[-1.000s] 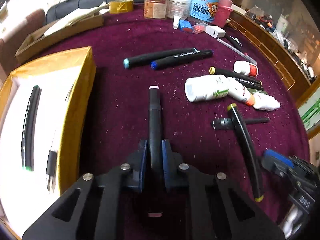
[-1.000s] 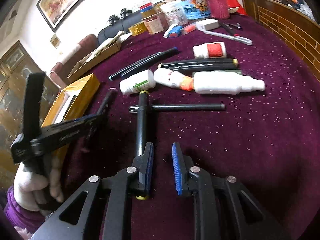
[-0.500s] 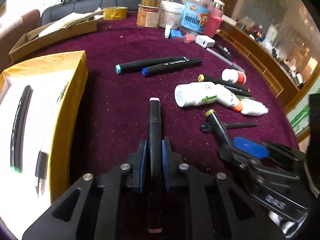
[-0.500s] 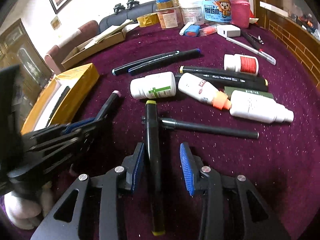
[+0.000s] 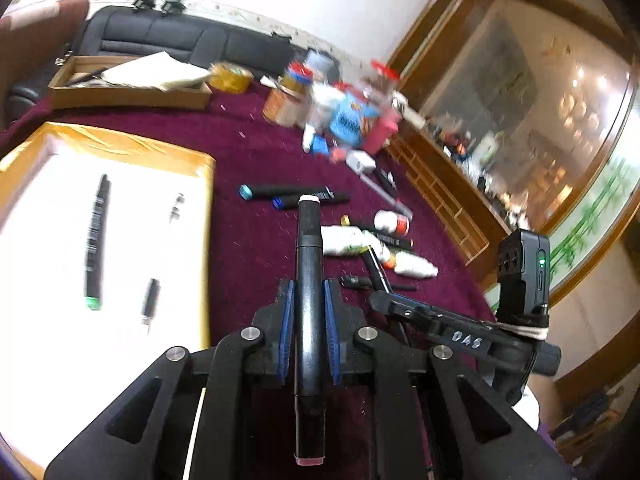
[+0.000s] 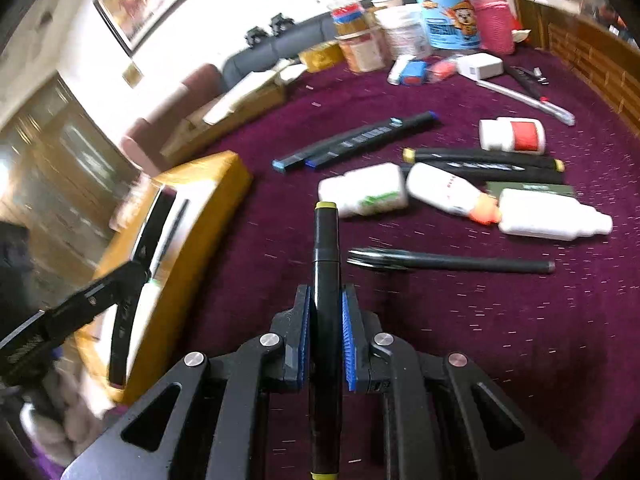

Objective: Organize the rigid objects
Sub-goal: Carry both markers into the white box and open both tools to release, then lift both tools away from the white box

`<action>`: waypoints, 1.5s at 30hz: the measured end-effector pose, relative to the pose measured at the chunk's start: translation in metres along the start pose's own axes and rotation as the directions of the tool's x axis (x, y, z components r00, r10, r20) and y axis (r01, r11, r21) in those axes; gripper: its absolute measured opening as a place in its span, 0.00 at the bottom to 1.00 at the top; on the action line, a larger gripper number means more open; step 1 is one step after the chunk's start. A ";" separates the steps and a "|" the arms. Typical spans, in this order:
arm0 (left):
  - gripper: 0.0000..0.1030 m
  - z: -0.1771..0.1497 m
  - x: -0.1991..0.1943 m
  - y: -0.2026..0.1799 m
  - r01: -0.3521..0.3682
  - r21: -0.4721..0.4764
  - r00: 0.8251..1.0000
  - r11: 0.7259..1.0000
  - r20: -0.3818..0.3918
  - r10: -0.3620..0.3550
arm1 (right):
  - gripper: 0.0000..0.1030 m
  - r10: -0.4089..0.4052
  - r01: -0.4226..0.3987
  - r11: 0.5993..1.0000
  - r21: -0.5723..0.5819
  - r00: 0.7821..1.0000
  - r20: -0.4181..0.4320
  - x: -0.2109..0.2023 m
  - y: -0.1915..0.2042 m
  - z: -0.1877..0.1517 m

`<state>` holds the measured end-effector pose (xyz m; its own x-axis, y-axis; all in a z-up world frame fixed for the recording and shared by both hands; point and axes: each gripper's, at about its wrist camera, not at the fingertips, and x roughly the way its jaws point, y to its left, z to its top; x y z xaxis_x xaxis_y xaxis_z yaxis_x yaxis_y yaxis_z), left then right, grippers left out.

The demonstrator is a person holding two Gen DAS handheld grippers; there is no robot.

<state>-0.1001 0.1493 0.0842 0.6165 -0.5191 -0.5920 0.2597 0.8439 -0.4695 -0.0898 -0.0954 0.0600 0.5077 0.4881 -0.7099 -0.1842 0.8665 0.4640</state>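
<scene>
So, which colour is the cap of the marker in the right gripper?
Yellow cap, seen best in the right wrist view.

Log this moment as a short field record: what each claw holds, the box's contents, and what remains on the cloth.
left claw: shut on pink-tipped marker
right claw: shut on yellow-tipped marker
yellow box: green-tipped marker and a small dark pen
purple cloth: markers, white bottles, black pen
</scene>
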 end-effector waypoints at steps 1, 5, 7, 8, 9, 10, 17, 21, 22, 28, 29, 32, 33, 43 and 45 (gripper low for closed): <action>0.12 0.006 -0.013 0.010 -0.003 -0.016 1.000 1.000 0.020 0.003 | 0.13 0.026 -0.026 1.000 -0.002 1.000 0.000 -0.002 0.007 0.003; 0.12 0.028 -0.039 0.048 -0.089 -0.056 0.994 0.994 0.062 0.092 | 0.13 0.131 -0.131 0.991 -0.007 0.991 -0.018 0.001 0.043 0.019; 0.12 0.043 -0.044 0.075 -0.148 -0.089 0.987 0.985 0.054 0.153 | 0.13 0.176 -0.176 0.984 0.006 0.984 -0.042 0.013 0.060 0.026; 0.12 0.047 -0.044 0.084 -0.168 -0.100 0.984 0.981 0.050 0.174 | 0.13 0.196 -0.195 0.981 0.015 0.979 -0.058 0.021 0.069 0.031; 0.12 0.052 -0.042 0.095 -0.195 -0.108 0.979 0.975 0.043 0.201 | 0.13 0.206 -0.205 0.979 0.019 0.976 -0.072 0.031 0.078 0.035; 0.12 0.057 -0.039 0.105 -0.226 -0.111 0.972 0.968 0.033 0.231 | 0.13 0.208 -0.207 0.978 0.021 0.975 -0.083 0.041 0.087 0.038; 0.12 0.065 0.007 0.156 -0.319 -0.143 0.947 0.937 -0.087 0.309 | 0.13 0.206 -0.192 0.977 0.093 0.962 -0.177 0.118 0.129 0.051; 0.12 0.062 0.025 0.172 -0.318 -0.169 0.946 0.933 -0.130 0.298 | 0.13 0.167 -0.147 0.983 0.107 0.964 -0.206 0.153 0.140 0.058; 0.12 0.060 0.029 0.175 -0.313 -0.178 0.947 0.933 -0.137 0.291 | 0.13 0.159 -0.137 0.984 0.117 0.964 -0.212 0.162 0.141 0.060; 0.12 0.059 0.033 0.182 -0.292 -0.206 0.953 0.934 -0.147 0.266 | 0.13 0.072 -0.057 0.995 0.080 0.976 -0.208 0.177 0.146 0.070; 0.12 0.059 0.033 0.181 -0.288 -0.203 0.954 0.936 -0.146 0.261 | 0.13 0.068 -0.052 0.995 0.080 0.976 -0.206 0.178 0.146 0.071; 0.16 0.058 0.032 0.180 -0.277 -0.207 0.957 0.938 -0.150 0.250 | 0.14 0.045 -0.032 0.997 0.066 0.978 -0.204 0.179 0.147 0.074; 0.18 0.058 0.032 0.179 -0.276 -0.209 0.957 0.938 -0.152 0.248 | 0.15 0.036 -0.025 0.998 0.056 0.979 -0.202 0.179 0.148 0.074; 0.47 0.076 -0.064 0.173 -0.178 -0.197 0.983 0.964 0.002 0.182 | 0.26 0.015 -0.018 0.996 -0.091 1.000 -0.027 0.103 0.137 0.069; 0.62 0.080 -0.091 0.199 -0.253 -0.237 0.960 0.938 0.063 0.274 | 0.37 -0.044 0.049 0.991 -0.124 0.998 0.036 0.081 0.127 0.066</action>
<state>-0.0454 0.3748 0.0969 0.7097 -0.2580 -0.6556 -0.0885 0.8905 -0.4463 -0.0164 0.0471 0.0961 0.5457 0.4451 -0.7100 -0.2623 0.8954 0.3598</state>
